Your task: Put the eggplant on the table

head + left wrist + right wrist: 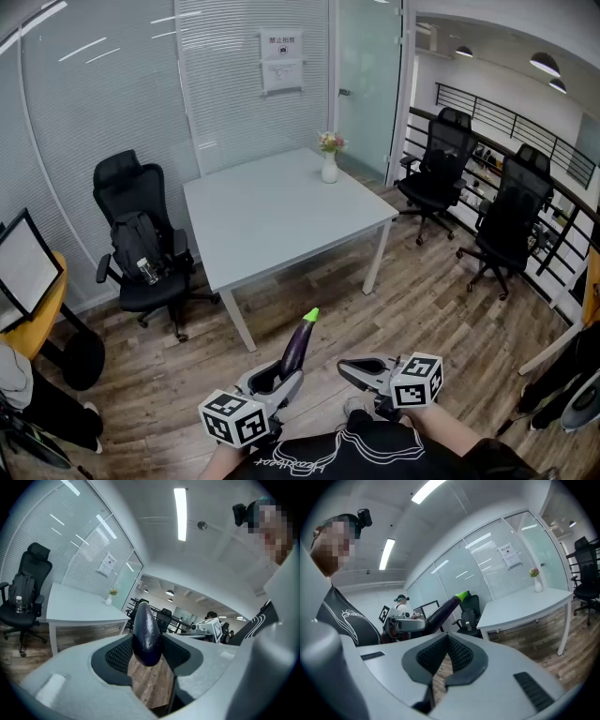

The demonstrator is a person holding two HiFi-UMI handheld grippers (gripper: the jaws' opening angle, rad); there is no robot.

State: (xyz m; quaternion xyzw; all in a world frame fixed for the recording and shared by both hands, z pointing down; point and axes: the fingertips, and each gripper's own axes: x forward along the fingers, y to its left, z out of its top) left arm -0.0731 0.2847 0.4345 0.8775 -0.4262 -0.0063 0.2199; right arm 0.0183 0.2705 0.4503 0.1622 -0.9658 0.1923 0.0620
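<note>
**Grippers, two.** The left gripper (279, 381) is clamped on the eggplant (298, 345). Its two dark pads press the fat purple lower end from either side, as the left gripper view shows (147, 649). The right gripper (349, 369) has its jaws closed, the pads meeting at the tip with nothing between them (447, 645). It sits just beside the left one, apart from it.

**Pose.** Both grippers are held low and close to the body and aim forward at a slight downward tilt. The right one angles in toward the left. There are two marker cubes, one per gripper (234, 419) (418, 380).

**Eggplant, one.** It stands nearly upright in the left jaws with its green stem end on top, leaning a little right. It hangs over the floor in front of the table's near corner, well apart from the tabletop. It also shows in the right gripper view (443, 611).

**Surface.** There is one white square table (272, 216) on white legs. It carries one white vase of flowers (329, 165) near its far edge.

**Room.**
- Wood-plank floor (427, 309).
- Frosted glass walls with blinds.
- Paper notices (282, 61) on the far wall.
- Dark railing (525, 122) at the right.

**Seating.** There are three black office chairs. One is left of the table (127, 178) and holds one backpack (136, 244) and one bottle (147, 271). Two are at the right (437, 169) (508, 220).
</note>
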